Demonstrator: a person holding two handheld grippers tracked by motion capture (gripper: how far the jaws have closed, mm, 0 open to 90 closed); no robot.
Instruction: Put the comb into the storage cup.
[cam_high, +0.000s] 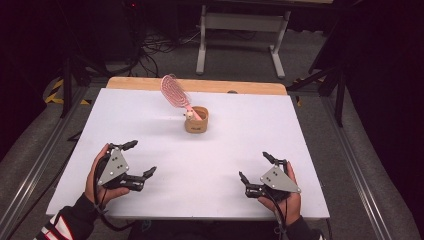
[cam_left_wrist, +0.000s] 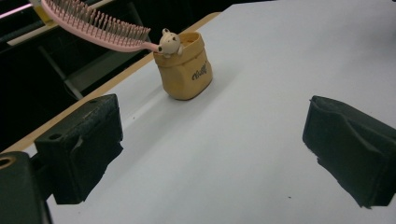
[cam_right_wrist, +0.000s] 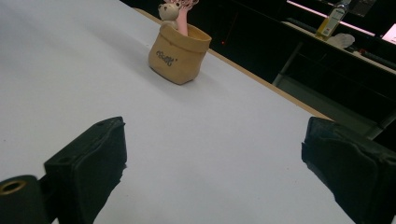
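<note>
Hairbrush (cam_right_wrist: 183, 14) head cut off; cup (cam_right_wrist: 178, 54) lettering unreadable.

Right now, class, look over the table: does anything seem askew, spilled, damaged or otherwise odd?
One thing stands out: the pink hairbrush stands handle-down in the small tan cup and leans far out over the rim, bristle head overhanging the table. It looks top-heavy for so small a cup. Nothing looks spilled or broken.

Dim room, grey floor (cam_high: 240, 60)
</note>
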